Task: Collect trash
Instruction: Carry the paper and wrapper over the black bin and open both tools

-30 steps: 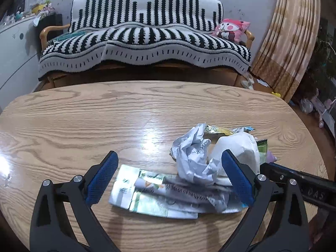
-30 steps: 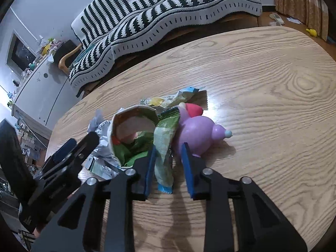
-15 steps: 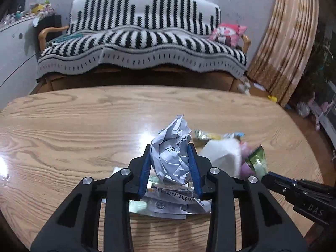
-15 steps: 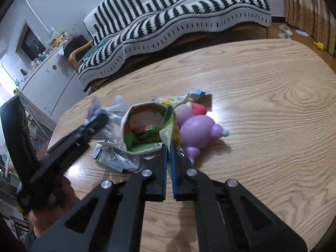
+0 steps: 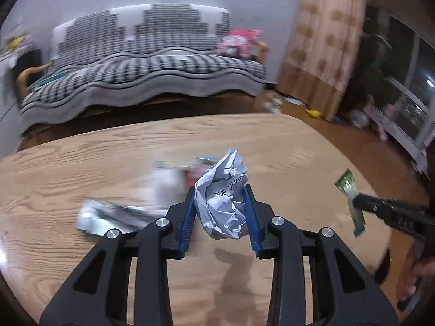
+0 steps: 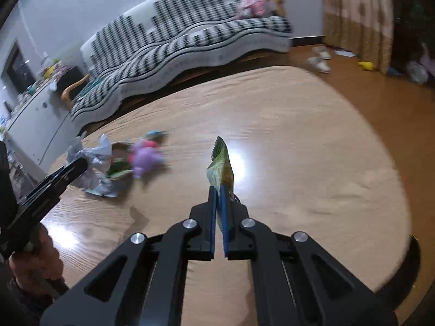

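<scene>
We work over a rounded wooden tabletop (image 6: 312,141) with a strong grain and a bright glare patch near its middle. Our left tongs (image 5: 220,206) are clenched on a paper ball (image 5: 223,198), crumpled white with some print on it, held clear of the wood so that its shadow falls below it. Our right tongs (image 6: 217,198) are pressed together on a thin green wrapper (image 6: 221,165), which sticks up from the blue pads (image 6: 213,217) on edge; in the left view the same wrapper (image 5: 349,198) hangs from the tips at the far right, above the tabletop's rim.

The rest of the trash lies on the wood to the left of the paper ball: a flat silvery packet (image 5: 108,216), blurred, and a loose heap (image 5: 165,184) behind it whose pieces we cannot tell apart there. From the right view a purple toy (image 6: 145,159) lies beside that heap, touching a green-and-white wrapper.

Beyond the tabletop stands a sofa (image 5: 141,76) under a black-and-white striped throw, with a pink cushion (image 5: 239,42) at its right end. A patterned curtain (image 5: 326,40) hangs to the right of it, over a brown wooden floor (image 6: 361,89) with small things scattered on it. A white cabinet (image 6: 35,119) stands left of the sofa.
</scene>
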Demonstrator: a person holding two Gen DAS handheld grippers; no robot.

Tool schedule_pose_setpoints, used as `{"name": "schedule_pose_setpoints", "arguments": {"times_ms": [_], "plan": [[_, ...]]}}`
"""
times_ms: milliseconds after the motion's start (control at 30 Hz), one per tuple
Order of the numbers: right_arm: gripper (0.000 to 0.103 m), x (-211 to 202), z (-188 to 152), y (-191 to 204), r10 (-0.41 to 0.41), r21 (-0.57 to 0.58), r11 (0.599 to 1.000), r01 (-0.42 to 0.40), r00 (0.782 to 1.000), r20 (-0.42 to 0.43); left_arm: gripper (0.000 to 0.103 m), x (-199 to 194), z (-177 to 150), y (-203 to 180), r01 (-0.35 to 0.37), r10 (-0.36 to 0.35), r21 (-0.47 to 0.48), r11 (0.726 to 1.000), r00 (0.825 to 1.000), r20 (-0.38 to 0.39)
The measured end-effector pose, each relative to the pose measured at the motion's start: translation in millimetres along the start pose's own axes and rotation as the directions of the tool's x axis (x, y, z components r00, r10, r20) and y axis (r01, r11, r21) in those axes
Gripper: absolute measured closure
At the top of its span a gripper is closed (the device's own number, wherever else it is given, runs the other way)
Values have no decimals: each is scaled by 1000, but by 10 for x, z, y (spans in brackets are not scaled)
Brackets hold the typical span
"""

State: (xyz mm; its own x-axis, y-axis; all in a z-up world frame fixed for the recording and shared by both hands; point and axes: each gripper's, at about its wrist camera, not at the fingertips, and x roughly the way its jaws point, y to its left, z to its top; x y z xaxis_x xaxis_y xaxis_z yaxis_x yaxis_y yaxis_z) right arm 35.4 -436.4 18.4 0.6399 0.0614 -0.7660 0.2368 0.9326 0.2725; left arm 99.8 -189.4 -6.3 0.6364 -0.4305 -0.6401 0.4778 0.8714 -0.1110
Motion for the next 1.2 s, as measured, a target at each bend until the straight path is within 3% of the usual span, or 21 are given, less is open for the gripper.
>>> {"name": "schedule_pose_setpoints", "arguments": {"times_ms": [167,400,600,733,933,1200], "plan": [[98,-464,-273,-849,-101,89,991,98,995,27,70,41,-100,-821,96,-95,100,990,995,-14],[98,-1082,-843,-2086,-216,246,947,205,976,18,70,134,-255,-1985,241,-234,197,950,971,-59],[98,-1421,-1240,-2855,-271,357,897,260,962,-20,70,189,-621,-3075,378,-352,306,874,926,-138],[98,-1488,-1465,-3224,-287,409,864,293,955,-76,70,269,-857,-3565,444,-397,336,831,896,-201],[98,-1412,-1703,-3571,-290,451,830,329,944,-155,70,460,-1164,-4034,500,-420,374,781,864,-279],[98,-1314,-1806,-3762,-274,491,806,330,944,-185,70,717,-1242,-4244,506,-404,392,768,858,-316]]}}
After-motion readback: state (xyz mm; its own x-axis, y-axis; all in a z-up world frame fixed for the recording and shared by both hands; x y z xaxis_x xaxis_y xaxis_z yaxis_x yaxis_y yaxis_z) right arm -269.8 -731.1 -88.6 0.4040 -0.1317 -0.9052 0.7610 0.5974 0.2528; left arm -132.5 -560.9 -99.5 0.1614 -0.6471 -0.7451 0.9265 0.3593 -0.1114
